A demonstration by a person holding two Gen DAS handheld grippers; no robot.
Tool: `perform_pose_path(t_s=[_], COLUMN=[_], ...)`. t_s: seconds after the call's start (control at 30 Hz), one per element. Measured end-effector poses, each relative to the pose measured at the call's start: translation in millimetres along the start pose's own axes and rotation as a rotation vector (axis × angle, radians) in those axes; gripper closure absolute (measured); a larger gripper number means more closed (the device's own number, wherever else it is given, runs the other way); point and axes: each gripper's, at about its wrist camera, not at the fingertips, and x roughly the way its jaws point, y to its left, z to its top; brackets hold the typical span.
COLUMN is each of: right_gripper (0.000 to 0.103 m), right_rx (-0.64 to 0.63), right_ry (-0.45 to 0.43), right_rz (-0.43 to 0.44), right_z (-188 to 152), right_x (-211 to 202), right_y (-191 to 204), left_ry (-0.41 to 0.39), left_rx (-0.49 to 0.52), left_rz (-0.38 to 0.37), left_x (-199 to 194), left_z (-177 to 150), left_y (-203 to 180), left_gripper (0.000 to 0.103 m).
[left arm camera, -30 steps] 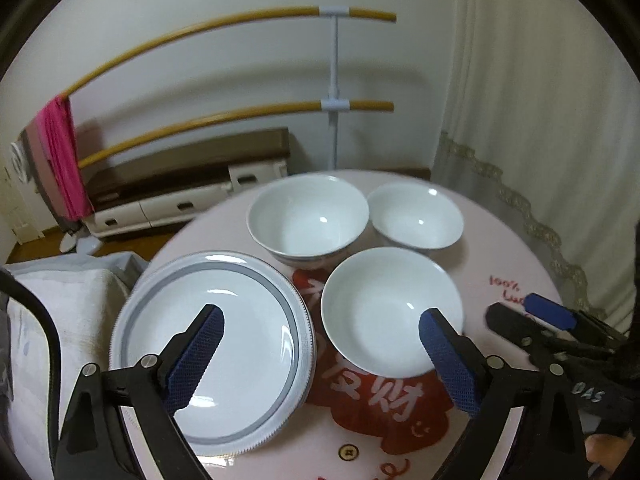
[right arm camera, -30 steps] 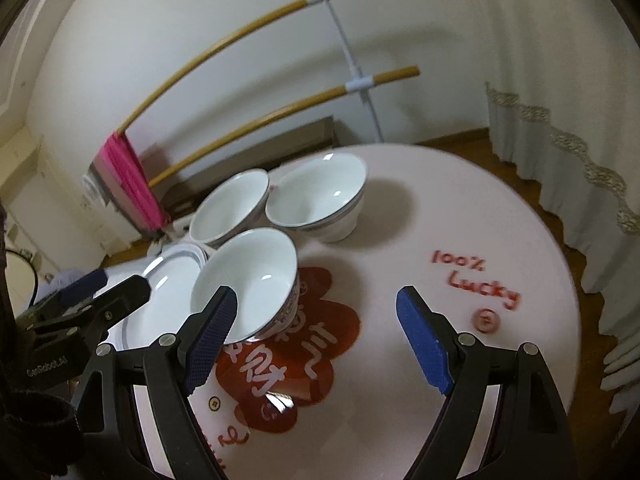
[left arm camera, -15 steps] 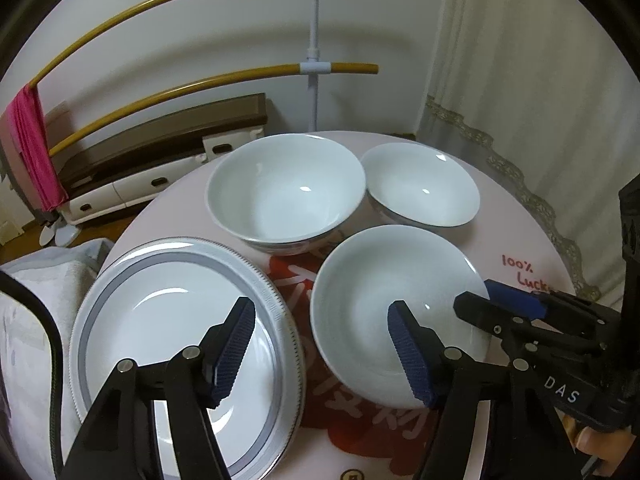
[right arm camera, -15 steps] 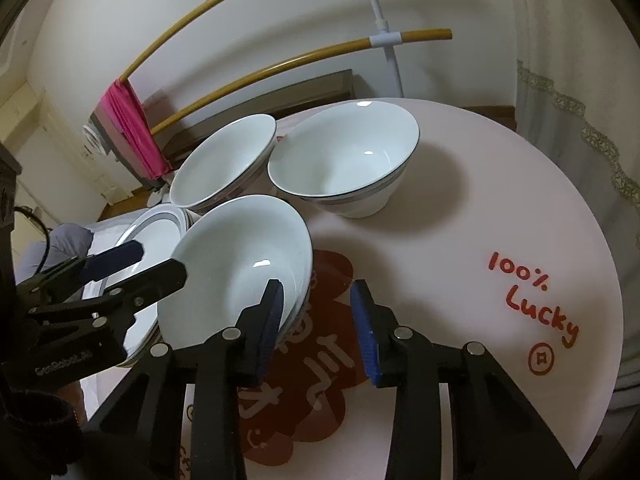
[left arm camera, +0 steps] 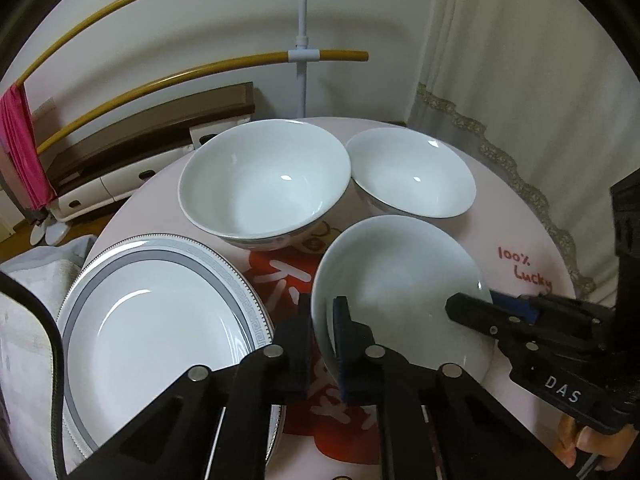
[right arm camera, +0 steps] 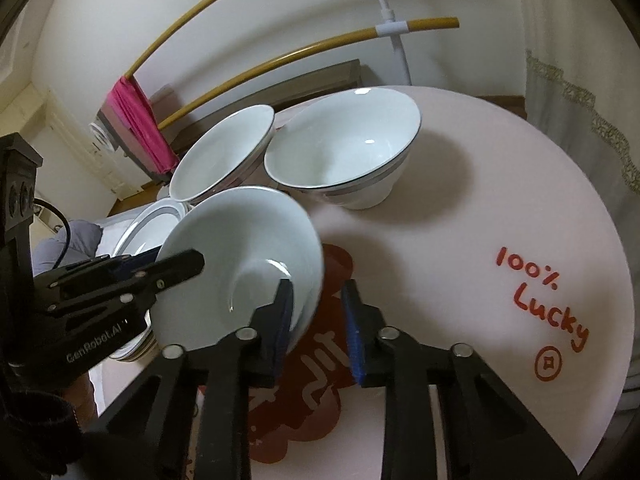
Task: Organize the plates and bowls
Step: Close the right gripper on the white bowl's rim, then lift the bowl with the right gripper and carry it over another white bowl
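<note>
We are pinching the near bowl (left arm camera: 400,280) at the table's (right arm camera: 500,200) near middle, left gripper (left arm camera: 322,344) and right gripper (right arm camera: 316,320) both clamped narrow on opposite rims; keeping it level matters while lifting.

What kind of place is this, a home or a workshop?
Probably a room in a home: a round pink table printed "100% Lucky" with white ceramic bowls, a lace-edged white curtain, and a drying rack with yellow poles holding a pink cloth.
</note>
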Motion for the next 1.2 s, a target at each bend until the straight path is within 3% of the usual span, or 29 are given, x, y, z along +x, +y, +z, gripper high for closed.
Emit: perform_pose_path(t_s=[0.2, 0.57, 0.8, 0.97, 1.2], right_gripper=[0.091, 0.091, 0.091, 0.091, 0.091], right_rx=[0.0, -0.085, -0.173, -0.207, -0.238], right_ry=[-0.002, -0.109, -0.161, -0.167, -0.113], right_rz=[0.011, 0.008, -0.013, -0.029, -0.067], right_z=[0, 14, 41, 64, 93], right_x=[-3, -56, -71, -62, -15], right_y=[4, 44, 79, 95, 102], left_ry=[-0.006, -0.179, -0.234, -0.249, -0.198], left_rx=[0.006, -0.027, -0.05, -0.079, -0.131], left_rz=[0.013, -0.019, -0.015, 0.002, 0.024], left_x=[-3, -71, -95, -85, -44], left_z=[-8, -11, -3, 8, 23], left_y=[-6, 3, 24, 45, 67], left_gripper=[0.098, 0.098, 0.098, 0.098, 0.097])
